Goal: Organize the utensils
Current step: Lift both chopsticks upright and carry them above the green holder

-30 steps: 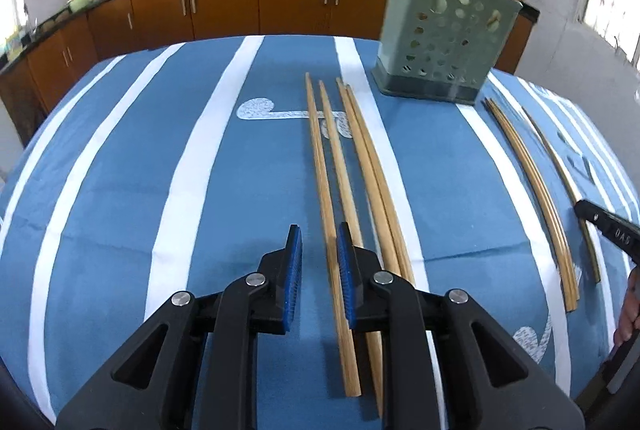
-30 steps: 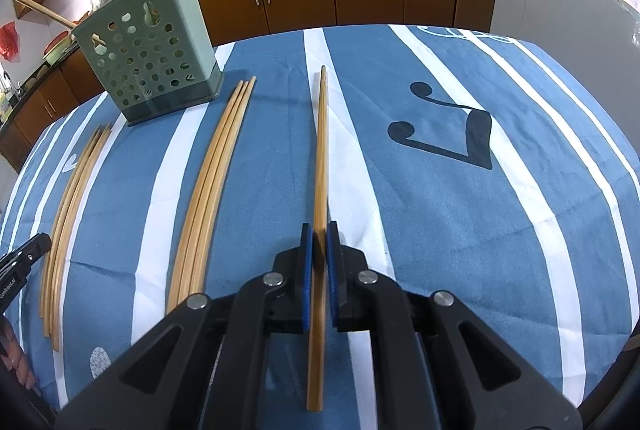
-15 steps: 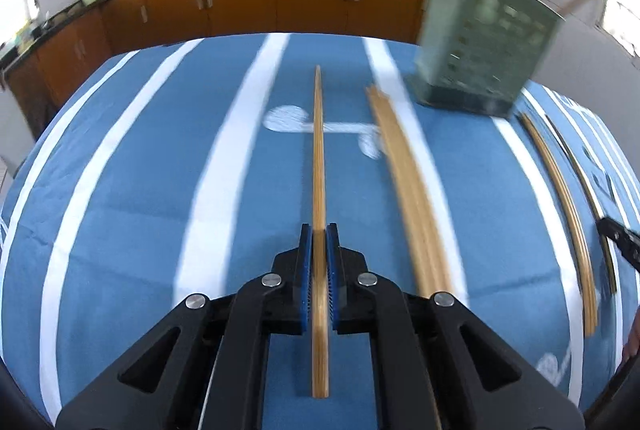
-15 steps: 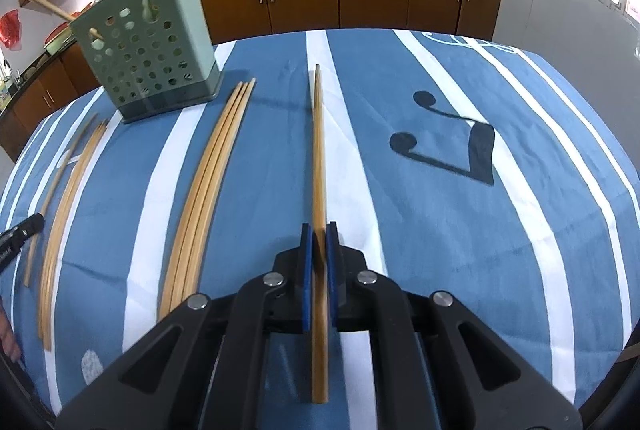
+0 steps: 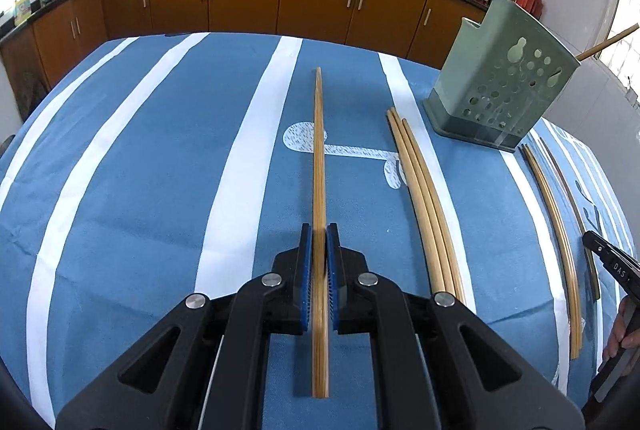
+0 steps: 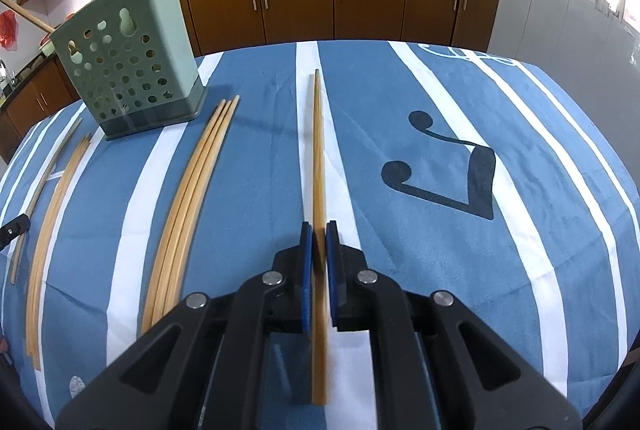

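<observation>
Bamboo chopsticks are clamped in both my tools: the left gripper (image 5: 319,250) pinches one chopstick (image 5: 319,166) near its thick end, and the right gripper (image 6: 319,250) pinches another chopstick (image 6: 318,158) the same way, both jutting forward over the blue striped cloth (image 5: 140,170). To do this well, I judge each tip should be tilted down and steered into the green holder (image 6: 128,70), which stands between the two hands, one at a time, without nudging the loose chopsticks (image 6: 188,198) lying beside it.

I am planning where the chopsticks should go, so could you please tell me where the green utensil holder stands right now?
The green utensil holder stands on the blue striped tablecloth at its far side: upper left in the right wrist view, upper right in the left, just beyond three loose chopsticks.
</observation>
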Tool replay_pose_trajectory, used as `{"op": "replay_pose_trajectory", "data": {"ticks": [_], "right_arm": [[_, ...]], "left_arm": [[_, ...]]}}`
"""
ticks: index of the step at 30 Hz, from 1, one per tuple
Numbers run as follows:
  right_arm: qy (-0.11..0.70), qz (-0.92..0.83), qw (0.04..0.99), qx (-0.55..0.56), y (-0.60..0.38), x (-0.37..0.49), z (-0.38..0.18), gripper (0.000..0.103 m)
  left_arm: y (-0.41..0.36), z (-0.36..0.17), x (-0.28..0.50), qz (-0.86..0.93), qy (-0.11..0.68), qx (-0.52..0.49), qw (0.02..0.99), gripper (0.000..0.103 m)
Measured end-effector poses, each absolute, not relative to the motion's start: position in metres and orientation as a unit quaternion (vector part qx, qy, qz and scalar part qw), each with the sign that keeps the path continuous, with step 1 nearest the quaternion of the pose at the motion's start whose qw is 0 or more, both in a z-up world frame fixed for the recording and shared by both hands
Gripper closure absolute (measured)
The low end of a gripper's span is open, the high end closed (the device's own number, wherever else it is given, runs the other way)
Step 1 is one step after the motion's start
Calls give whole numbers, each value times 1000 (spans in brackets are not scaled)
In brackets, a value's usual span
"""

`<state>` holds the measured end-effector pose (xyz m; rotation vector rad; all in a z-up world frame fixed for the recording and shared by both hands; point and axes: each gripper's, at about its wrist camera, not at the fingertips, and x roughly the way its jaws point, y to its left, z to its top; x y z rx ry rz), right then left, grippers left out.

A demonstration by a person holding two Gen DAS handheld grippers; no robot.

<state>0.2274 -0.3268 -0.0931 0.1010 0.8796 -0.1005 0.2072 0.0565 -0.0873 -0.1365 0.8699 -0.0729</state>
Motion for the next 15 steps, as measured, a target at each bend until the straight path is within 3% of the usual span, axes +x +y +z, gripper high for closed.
{"op": "replay_pose_trajectory", "data": {"ticks": [15], "right_arm": [[431, -33, 900, 52, -327, 206, -93, 88]], "left_arm": [[48, -87, 192, -31, 424, -35, 905, 95]]}}
